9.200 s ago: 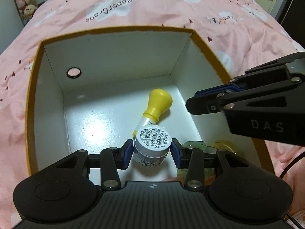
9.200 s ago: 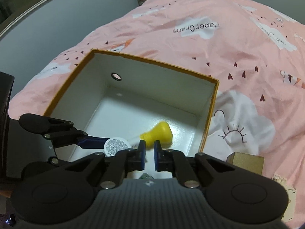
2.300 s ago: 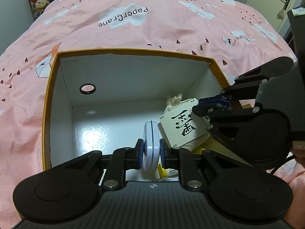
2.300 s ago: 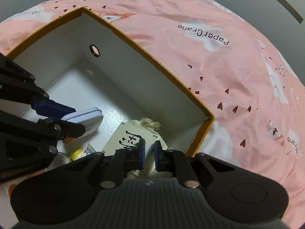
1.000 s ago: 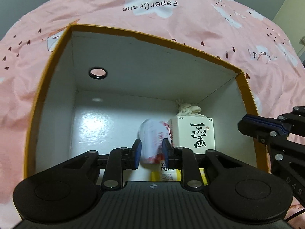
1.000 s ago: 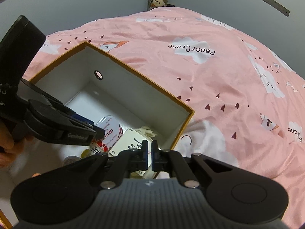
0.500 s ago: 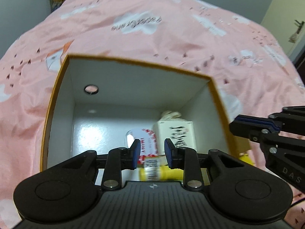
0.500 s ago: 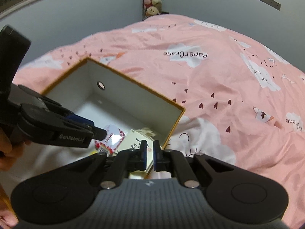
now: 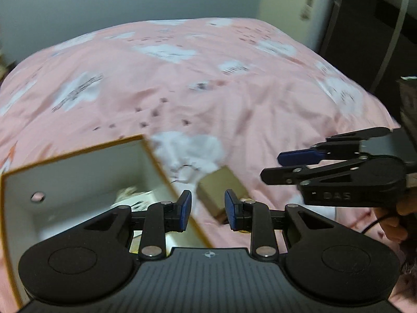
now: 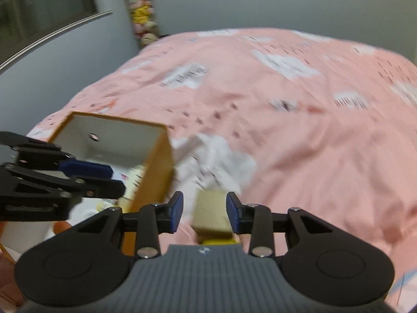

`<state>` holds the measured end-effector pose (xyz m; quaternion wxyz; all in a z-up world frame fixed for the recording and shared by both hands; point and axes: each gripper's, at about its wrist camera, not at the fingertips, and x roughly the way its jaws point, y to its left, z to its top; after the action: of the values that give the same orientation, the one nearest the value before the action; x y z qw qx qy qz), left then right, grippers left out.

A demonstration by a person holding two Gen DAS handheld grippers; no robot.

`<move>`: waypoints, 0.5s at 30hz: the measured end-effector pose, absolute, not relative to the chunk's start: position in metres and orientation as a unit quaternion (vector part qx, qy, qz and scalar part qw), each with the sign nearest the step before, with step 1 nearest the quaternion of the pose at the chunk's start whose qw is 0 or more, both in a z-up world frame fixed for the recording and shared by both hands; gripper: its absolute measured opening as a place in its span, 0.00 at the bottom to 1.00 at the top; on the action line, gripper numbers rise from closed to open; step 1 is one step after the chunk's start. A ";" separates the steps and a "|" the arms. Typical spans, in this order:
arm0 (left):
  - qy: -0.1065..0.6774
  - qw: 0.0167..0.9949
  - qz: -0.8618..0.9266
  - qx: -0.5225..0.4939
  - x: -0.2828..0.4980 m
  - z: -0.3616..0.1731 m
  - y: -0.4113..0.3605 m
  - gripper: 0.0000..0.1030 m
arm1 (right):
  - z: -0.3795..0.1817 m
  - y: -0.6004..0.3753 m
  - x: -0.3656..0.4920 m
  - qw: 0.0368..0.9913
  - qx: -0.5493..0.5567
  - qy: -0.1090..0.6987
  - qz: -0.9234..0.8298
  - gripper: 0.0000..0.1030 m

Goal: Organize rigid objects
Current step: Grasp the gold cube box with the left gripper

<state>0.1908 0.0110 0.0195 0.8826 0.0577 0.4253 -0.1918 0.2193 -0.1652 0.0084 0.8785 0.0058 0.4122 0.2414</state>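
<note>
An open box (image 9: 153, 156) with an orange rim and white inside sits on the pink bed; it also shows in the right wrist view (image 10: 156, 167). Several items lie blurred inside it. A tan cardboard cube (image 9: 221, 185) lies on the bedspread just right of the box. In the right wrist view the cube (image 10: 211, 214) sits between the open fingers of my right gripper (image 10: 204, 214), untouched. My left gripper (image 9: 208, 210) is open and empty above the box's right wall. A yellow thing (image 10: 216, 241) peeks out under the cube.
The pink bedspread (image 9: 182, 78) with white clouds stretches far beyond the box. Plush toys (image 10: 140, 7) are stacked by the far wall. A door (image 9: 294, 7) stands at the back right.
My left gripper let go of the flat tin inside the box, opened and swung right. My right gripper opened and moved down around the tan cube. Both views are motion-blurred.
</note>
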 end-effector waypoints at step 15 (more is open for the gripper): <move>0.418 0.806 -0.281 0.312 0.219 -0.043 -0.068 0.79 | -0.063 -0.200 0.230 0.865 0.070 0.457 0.194 0.33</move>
<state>0.2191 -0.0678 -0.0427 0.8060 0.3116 0.4178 -0.2806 0.2302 -0.1999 -0.0630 0.8651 0.0695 0.4572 0.1940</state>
